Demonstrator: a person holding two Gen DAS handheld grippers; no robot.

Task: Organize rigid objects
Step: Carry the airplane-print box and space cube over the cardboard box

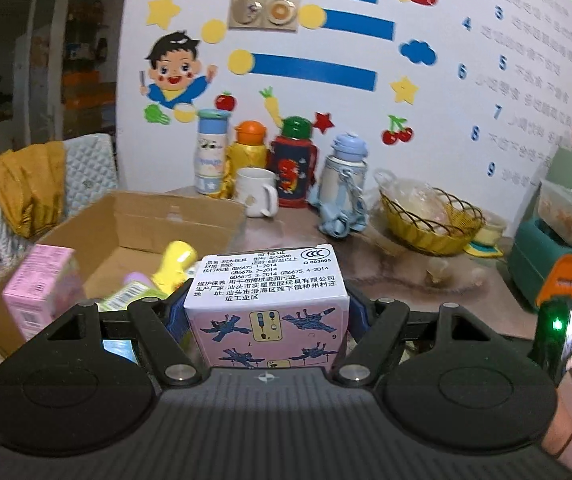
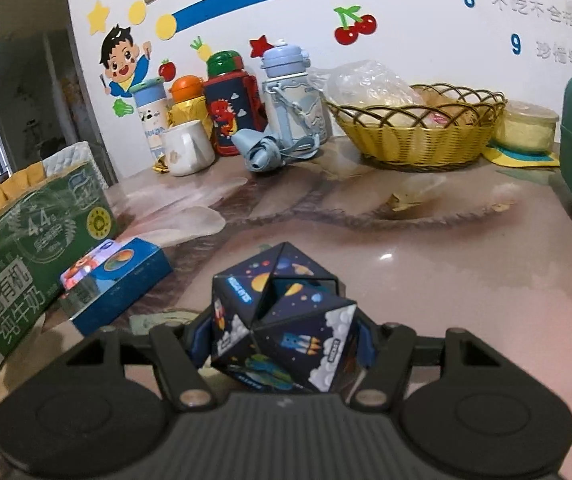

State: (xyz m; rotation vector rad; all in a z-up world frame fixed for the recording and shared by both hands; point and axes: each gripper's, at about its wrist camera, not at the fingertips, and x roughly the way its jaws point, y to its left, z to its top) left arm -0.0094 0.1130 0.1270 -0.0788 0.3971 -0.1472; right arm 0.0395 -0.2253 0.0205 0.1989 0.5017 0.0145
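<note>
My left gripper point(image 1: 266, 314) is shut on a pink toy box point(image 1: 266, 304) with a white printed label on top, held just right of an open cardboard box point(image 1: 134, 224). The cardboard box holds a pink carton point(image 1: 40, 288) and a yellow bottle-like toy point(image 1: 174, 266). My right gripper point(image 2: 284, 334) is shut on a dark blue space-print folding cube point(image 2: 286, 320), held low over the table. A blue flat toy box point(image 2: 116, 284) lies on the table to its left, next to the green milk carton box point(image 2: 26, 248).
Several kids' water bottles point(image 1: 293, 160) and a white mug point(image 1: 256, 192) stand along the wall. A yellow wire basket point(image 2: 417, 128) with bagged food sits at the back right, a lidded tub point(image 2: 529, 126) beside it. A green appliance point(image 1: 557, 232) is at the right edge.
</note>
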